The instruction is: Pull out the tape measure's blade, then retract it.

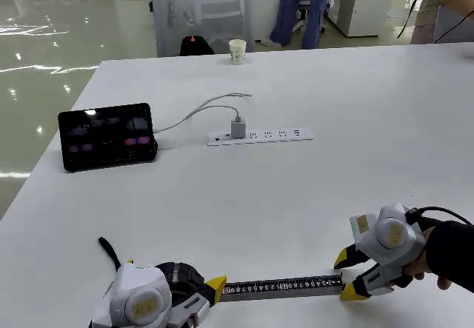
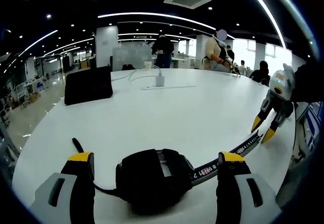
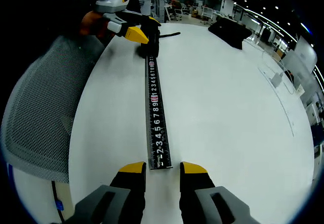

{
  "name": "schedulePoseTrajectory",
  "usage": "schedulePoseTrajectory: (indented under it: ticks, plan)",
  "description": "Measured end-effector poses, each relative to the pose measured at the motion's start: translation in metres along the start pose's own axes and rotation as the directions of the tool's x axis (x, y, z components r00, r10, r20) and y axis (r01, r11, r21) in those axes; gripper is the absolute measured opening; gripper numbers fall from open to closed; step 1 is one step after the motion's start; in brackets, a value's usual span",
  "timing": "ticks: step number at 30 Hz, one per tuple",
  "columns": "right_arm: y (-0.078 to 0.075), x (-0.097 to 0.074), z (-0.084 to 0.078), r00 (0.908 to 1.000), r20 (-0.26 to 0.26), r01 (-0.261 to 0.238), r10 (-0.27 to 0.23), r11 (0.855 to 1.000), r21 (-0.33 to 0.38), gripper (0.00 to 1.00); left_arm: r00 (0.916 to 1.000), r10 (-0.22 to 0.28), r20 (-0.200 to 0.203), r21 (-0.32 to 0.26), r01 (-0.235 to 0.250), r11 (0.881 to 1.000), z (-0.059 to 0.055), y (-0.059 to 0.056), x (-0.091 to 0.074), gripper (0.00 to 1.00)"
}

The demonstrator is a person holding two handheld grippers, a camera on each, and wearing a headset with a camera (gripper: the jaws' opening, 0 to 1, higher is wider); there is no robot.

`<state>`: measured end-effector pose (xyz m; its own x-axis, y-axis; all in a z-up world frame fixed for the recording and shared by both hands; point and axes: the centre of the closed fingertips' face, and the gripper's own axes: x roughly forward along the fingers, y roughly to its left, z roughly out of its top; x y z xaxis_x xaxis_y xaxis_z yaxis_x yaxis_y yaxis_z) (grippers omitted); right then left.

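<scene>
1. Left gripper view: finds the black tape measure case (image 2: 154,178) on the white table (image 2: 152,107) between the left gripper's (image 2: 157,157) parted jaws, gaps either side.
2. Right gripper view: reads the black numbered blade (image 3: 154,107) lying flat, its end between the right gripper's (image 3: 163,167) open tips.
3. Head view: adds a black tablet (image 1: 107,135) and white power strip (image 1: 259,135) beyond.

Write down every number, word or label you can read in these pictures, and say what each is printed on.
"2 3 4 5 6 7 8 9": on the blade, read from its free end; next comes a red mark that looks like "10".
Digits further along the blade: too small to read with certainty.
Tablet screen: coloured patches, nothing legible.
Cup: print too small to read.
Power strip: no legible marking.
</scene>
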<state>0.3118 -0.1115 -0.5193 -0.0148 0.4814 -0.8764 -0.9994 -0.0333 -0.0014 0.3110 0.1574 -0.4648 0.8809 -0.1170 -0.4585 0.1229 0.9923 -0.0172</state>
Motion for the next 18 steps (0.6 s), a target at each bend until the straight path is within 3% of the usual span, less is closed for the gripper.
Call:
schedulePoseTrajectory:
  ticks: [6, 10, 12, 18]
  plan:
    - [0.0011, 0.0028, 0.0001, 1.0000, -0.009, -0.002, 0.002, 1.000, -0.018, 0.15, 1.0000, -0.002, 0.000, -0.008, 0.002, 1.000, -0.0011, -0.0001, 0.0006, 0.99]
    - [0.0019, 0.0034, 0.0010, 0.9999, -0.015, -0.006, 0.006, 1.000, -0.019, 0.13, 0.9999, 0.011, 0.002, -0.013, -0.011, 1.000, -0.0006, 0.0018, -0.0002, 0.99]
    - [0.0025, 0.0038, 0.0011, 0.9994, -0.031, -0.013, 0.011, 0.998, -0.053, 0.12, 0.9999, 0.014, 0.004, -0.021, -0.014, 1.000, -0.0004, 0.0022, -0.0002, 0.99]
    - [0.0020, 0.0043, 0.0009, 0.9979, -0.062, -0.021, 0.019, 0.999, -0.046, 0.12, 0.9998, 0.018, -0.013, -0.022, -0.018, 1.000, -0.0073, 0.0011, 0.0007, 0.97]
